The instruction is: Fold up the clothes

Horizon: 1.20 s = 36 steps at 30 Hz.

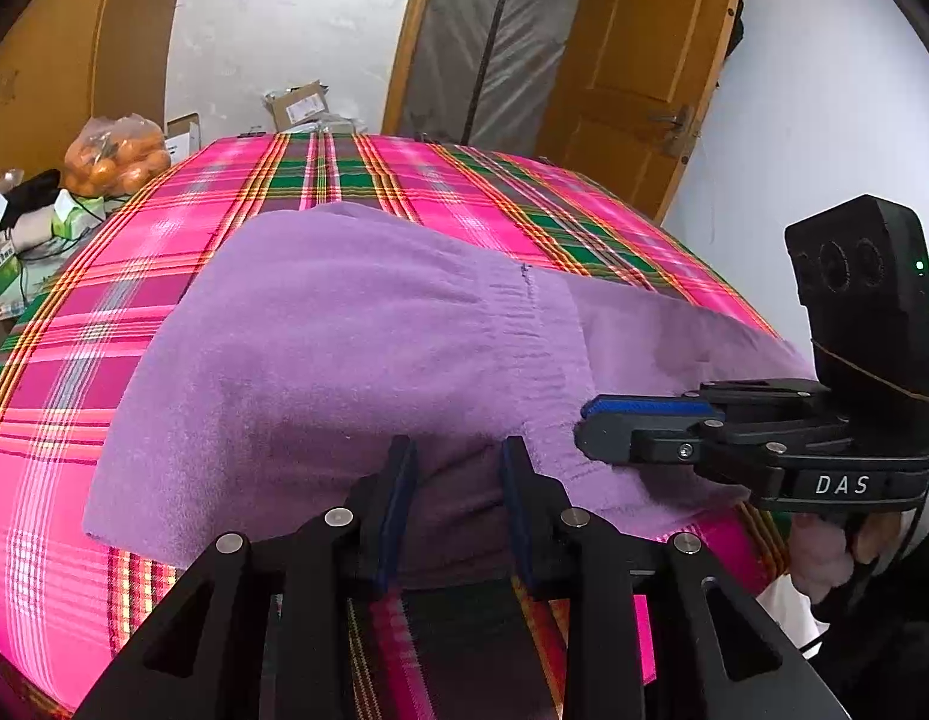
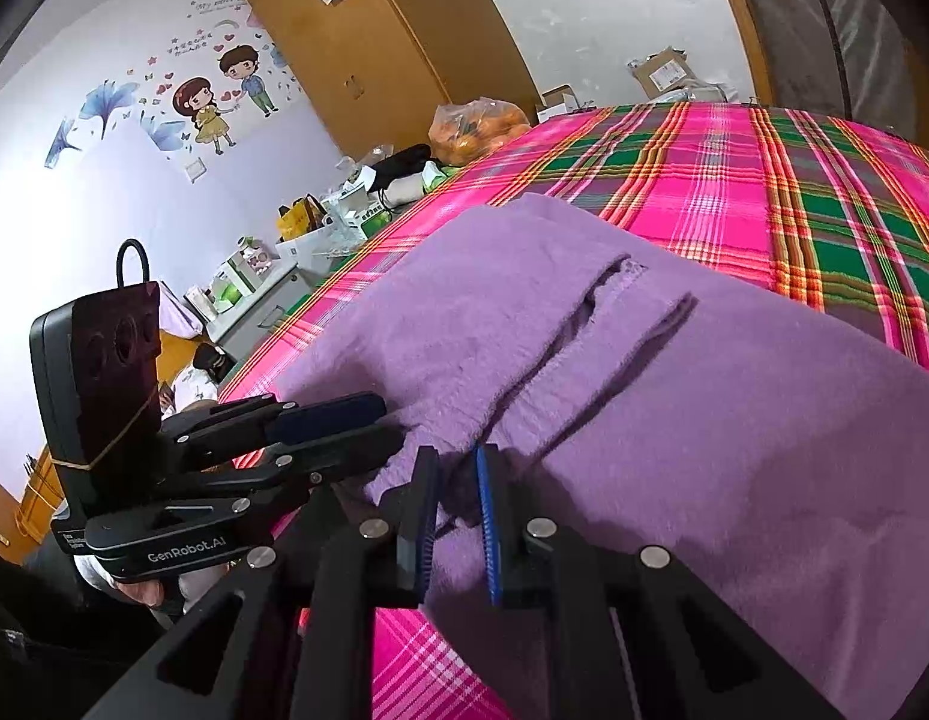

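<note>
A purple fleece garment (image 1: 344, 360) lies spread over the middle of a bed with a pink and green plaid bedcover (image 1: 164, 276); its near hem is at the lower centre of both frames, where both grippers work side by side.

The left gripper (image 1: 458, 480) sits at the bottom centre of its own view with the jaws partly apart. The near edge of the fleece bunches between them, but whether the pads actually press on it is hard to tell. In the right wrist view it shows at lower left, its fingers stacked one above the other along the hem.

The right gripper (image 2: 458, 516) has its jaws narrowly apart with a fold of purple cloth between the blue pads (image 2: 487, 534); a firm pinch cannot be confirmed. Both seem placed on the same near edge so that the hem can be lifted evenly and carried over for a fold.

The garment's shape is unclear: a dark slit and seam (image 2: 584, 312) run across it, but sleeves, collar or legs cannot be told. The far end is foreshortened, and the gripper bodies hide the nearest edge.
</note>
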Motion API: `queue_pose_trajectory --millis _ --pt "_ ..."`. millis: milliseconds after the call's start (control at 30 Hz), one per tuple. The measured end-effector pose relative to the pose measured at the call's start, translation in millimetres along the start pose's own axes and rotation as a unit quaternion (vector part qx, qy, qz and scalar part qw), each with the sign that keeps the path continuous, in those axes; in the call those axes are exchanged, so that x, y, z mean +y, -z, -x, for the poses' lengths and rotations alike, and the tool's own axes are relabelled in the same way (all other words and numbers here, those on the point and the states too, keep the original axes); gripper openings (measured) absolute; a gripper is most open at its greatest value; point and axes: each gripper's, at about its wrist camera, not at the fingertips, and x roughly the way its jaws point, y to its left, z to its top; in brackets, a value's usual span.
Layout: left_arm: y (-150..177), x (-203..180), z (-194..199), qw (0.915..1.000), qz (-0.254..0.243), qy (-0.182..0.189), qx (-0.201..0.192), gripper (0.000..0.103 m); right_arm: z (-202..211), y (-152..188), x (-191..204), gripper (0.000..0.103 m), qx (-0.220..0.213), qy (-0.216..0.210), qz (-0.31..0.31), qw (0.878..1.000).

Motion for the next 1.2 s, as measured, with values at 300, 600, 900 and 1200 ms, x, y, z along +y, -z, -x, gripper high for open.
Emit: queue_pose_trajectory --millis 300,600,900,1200 --pt "-1.5 -3.5 -1.3 0.9999 -0.005 -0.013 0.001 0.031 8.7 11.2 -14.4 0.021 0.005 0.001 -0.020 1.000" --pt "-12.0 3.5 7.9 0.9999 0.004 0.011 0.005 0.031 45.8 25.5 -38.4 0.017 -0.012 0.036 -0.053 0.998" --pt "-30.5 3.1 -4.3 0.9995 -0.002 0.032 0.002 0.031 60.5 21.6 -60.8 0.020 -0.048 0.038 -0.114 0.992" --pt "-26.1 -7.0 -10.8 0.9977 -0.020 0.064 0.007 0.031 90.9 40.4 -99.0 0.009 -0.067 0.070 -0.177 0.979"
